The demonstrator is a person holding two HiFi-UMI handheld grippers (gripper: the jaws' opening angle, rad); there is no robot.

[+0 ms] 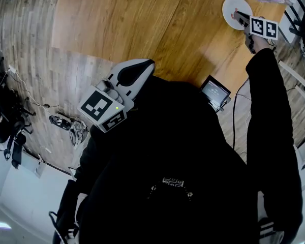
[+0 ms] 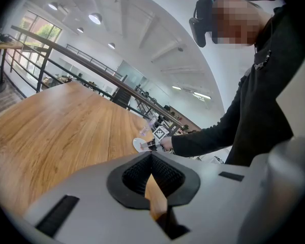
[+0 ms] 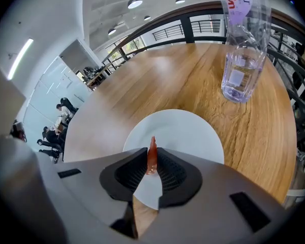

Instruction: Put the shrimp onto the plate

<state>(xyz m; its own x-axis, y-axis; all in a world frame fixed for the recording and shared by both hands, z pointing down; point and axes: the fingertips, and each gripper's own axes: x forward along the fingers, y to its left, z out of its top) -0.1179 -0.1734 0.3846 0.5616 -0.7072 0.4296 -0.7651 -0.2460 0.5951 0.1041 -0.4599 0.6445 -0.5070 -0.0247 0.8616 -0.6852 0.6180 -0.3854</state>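
Wooden table (image 1: 142, 24), white plate (image 3: 188, 131) on it. Left gripper (image 2: 151, 174): pads together, empty, well apart from plate. Right gripper (image 3: 151, 169) above plate, jaws barely apart, pinching shrimp (image 3: 152, 154). Long axis runs along jaws, thin end pointing out over plate.

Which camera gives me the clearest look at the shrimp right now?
The right gripper view: the shrimp sits pinched in the right gripper, over the white plate. In the head view the gripper is at the far plate, but the shrimp is too small to make out. The left gripper view shows the same, tinier still.
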